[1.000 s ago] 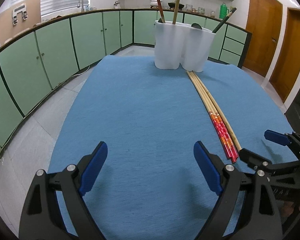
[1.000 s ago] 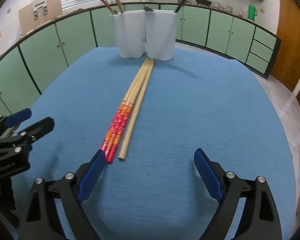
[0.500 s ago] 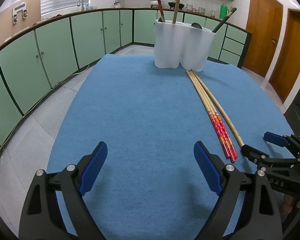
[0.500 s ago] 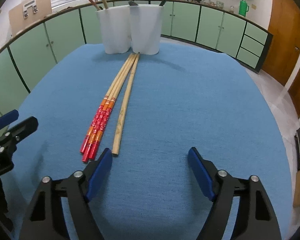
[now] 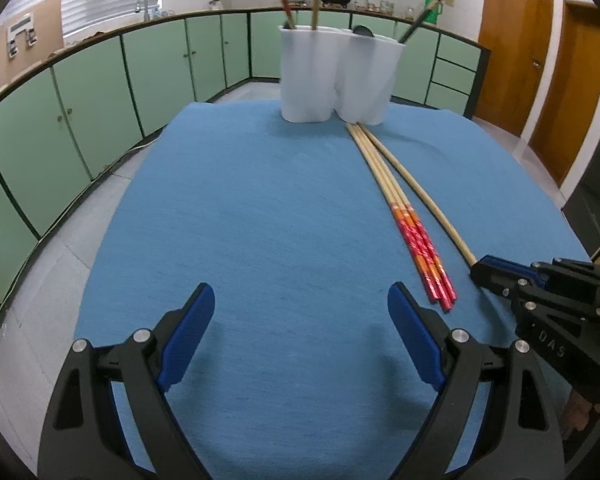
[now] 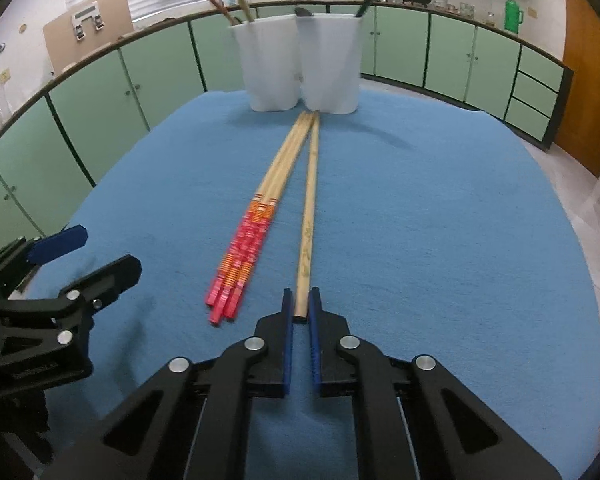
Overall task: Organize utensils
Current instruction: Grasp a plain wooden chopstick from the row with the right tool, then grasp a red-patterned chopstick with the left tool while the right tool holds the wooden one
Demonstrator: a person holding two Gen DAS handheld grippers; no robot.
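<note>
A plain bamboo chopstick [image 6: 310, 204] lies on the blue mat beside several red-ended chopsticks [image 6: 256, 232]. My right gripper [image 6: 300, 308] is shut on the near end of the plain chopstick, which still rests on the mat. In the left wrist view the plain chopstick [image 5: 416, 196] and the red-ended chopsticks [image 5: 404, 216] run toward a white two-part utensil holder [image 5: 336, 76], and the right gripper [image 5: 482, 270] shows at right. My left gripper [image 5: 300, 332] is open and empty over the near mat. The holder [image 6: 300, 64] holds a few upright utensils.
The blue mat [image 5: 260, 220] covers a round table with floor beyond its left edge. Green cabinets [image 5: 100, 92] ring the room. Wooden doors [image 5: 540, 80] stand at right. The left gripper [image 6: 60, 268] shows at the left of the right wrist view.
My right gripper has moved in and closed on the near end of the plain chopstick, which has angled away from the red-ended ones. My left gripper stays open and has edged forward.
</note>
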